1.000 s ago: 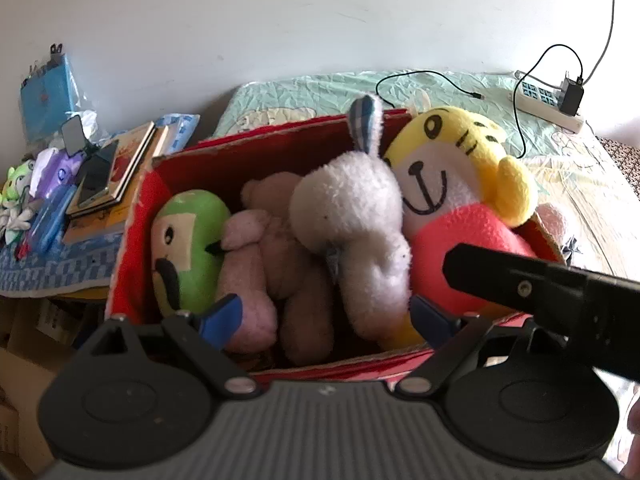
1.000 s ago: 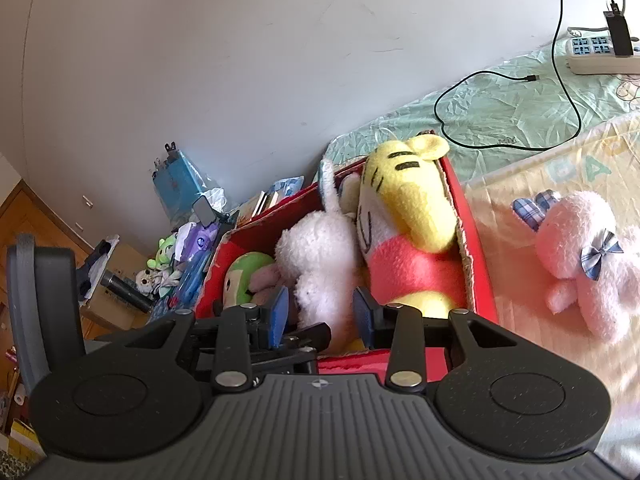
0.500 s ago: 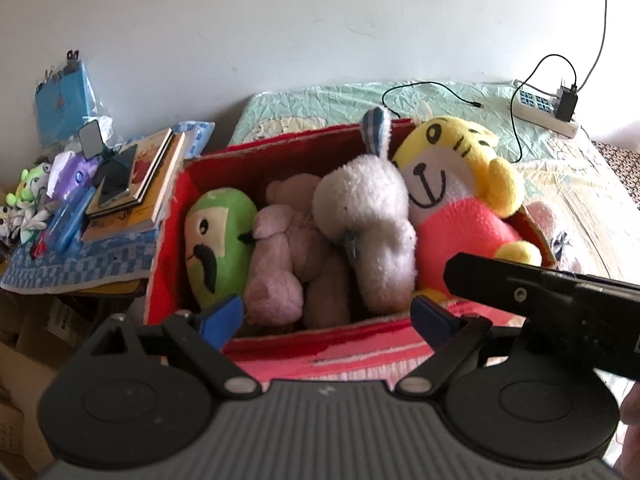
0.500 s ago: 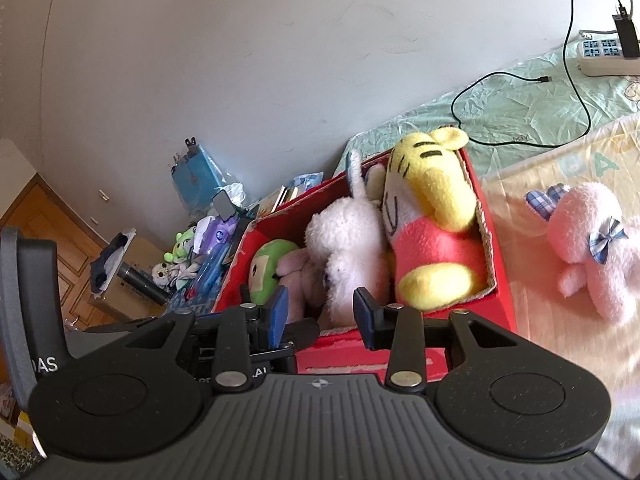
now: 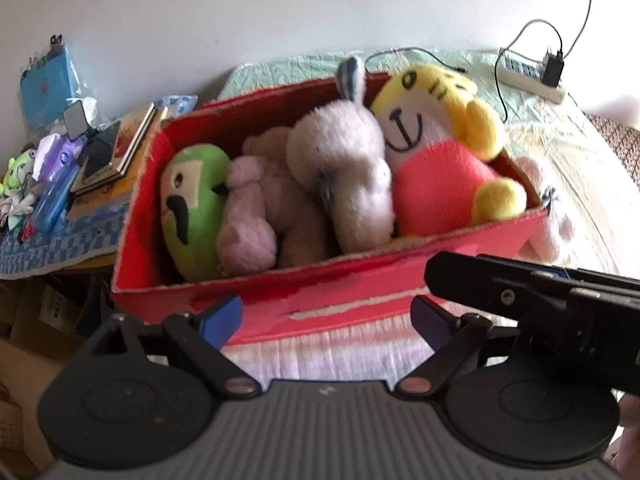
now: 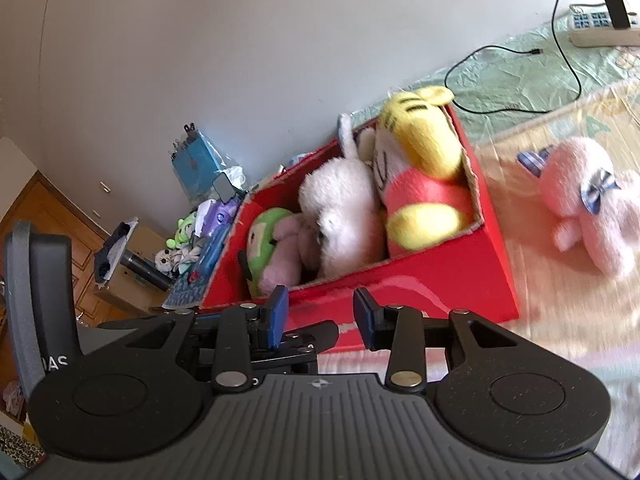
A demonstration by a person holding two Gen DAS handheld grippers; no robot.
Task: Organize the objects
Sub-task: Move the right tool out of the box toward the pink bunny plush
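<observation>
Red box before left gripper, jaws wide, empty.

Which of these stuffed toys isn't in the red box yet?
The pink plush with the plaid bow. It lies alone on the bed beside the red box, while the green, white and yellow toys are packed inside.

Box full of plushies on the bed

Box sits on the bed; one bunny lies just right of it, power strip behind.
</observation>
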